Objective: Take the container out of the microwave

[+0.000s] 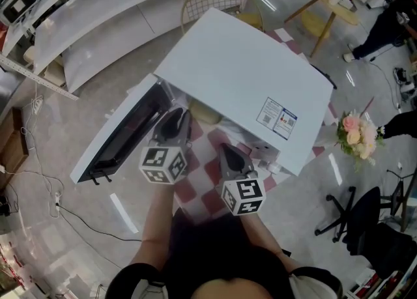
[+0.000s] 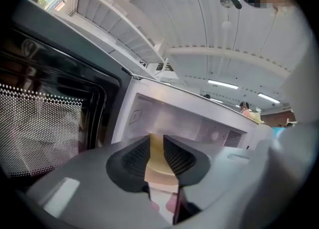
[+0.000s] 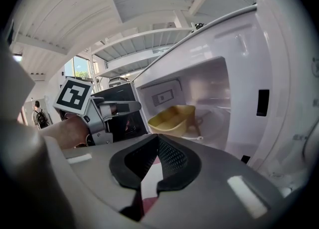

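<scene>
A yellow container (image 3: 172,118) with a handle sits on the glass plate inside the white microwave (image 1: 241,76). The microwave's door (image 1: 120,138) hangs open to the left. My left gripper (image 2: 156,140) is in front of the cavity with its jaws a little apart. The container (image 2: 158,170) shows through the gap, farther in and untouched. In the right gripper view the left gripper (image 3: 134,106) stands beside the door, left of the container. My right gripper (image 3: 157,140) is just outside the opening, its tips together and nothing held. The head view shows both grippers, left (image 1: 177,118) and right (image 1: 225,151), under the microwave's front edge.
The microwave stands on a red and white checked cloth (image 1: 208,174). The door's mesh window (image 2: 45,128) is close on the left. A bunch of flowers (image 1: 357,136) lies at the right, with an office chair (image 1: 355,219) on the floor beyond. A cable (image 1: 58,206) runs across the floor at left.
</scene>
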Available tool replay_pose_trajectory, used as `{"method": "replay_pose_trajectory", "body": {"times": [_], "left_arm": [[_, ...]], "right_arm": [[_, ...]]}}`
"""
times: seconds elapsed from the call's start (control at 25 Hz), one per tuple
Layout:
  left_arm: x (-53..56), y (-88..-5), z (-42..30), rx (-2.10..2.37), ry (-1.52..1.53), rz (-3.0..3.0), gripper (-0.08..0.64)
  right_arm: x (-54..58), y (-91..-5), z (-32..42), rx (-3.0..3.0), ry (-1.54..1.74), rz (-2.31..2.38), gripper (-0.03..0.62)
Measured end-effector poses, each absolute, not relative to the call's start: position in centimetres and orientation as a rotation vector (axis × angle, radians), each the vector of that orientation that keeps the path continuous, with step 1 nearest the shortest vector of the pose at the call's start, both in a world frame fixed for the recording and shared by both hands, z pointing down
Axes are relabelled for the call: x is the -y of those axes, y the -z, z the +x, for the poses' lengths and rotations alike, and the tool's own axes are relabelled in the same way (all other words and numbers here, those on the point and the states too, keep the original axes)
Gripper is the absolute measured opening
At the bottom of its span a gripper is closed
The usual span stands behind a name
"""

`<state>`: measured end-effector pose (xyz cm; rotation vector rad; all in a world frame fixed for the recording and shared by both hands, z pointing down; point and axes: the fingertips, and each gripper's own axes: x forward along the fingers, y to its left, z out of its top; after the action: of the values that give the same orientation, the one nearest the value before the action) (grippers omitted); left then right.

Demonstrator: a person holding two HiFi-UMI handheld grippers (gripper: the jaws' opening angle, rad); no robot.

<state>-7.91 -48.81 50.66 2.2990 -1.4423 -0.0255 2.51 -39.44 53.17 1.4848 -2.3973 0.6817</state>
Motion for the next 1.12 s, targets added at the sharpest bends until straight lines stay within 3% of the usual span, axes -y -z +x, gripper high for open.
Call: {"method": "replay_pose_trajectory", "body": {"times": [0.12, 1.12], "left_arm": [[49.4, -50.7, -7.6, 1.429, 0.021, 2.298, 0.121], [53.2, -54.5, -6.4, 1.388, -0.1, 2.255, 0.137]], "right_arm": [[39.6, -53.3, 2.5, 2.396, -0.691, 1.485, 0.001], [41.7, -55.1, 3.4, 2.363, -0.734, 1.49, 0.0]]}}
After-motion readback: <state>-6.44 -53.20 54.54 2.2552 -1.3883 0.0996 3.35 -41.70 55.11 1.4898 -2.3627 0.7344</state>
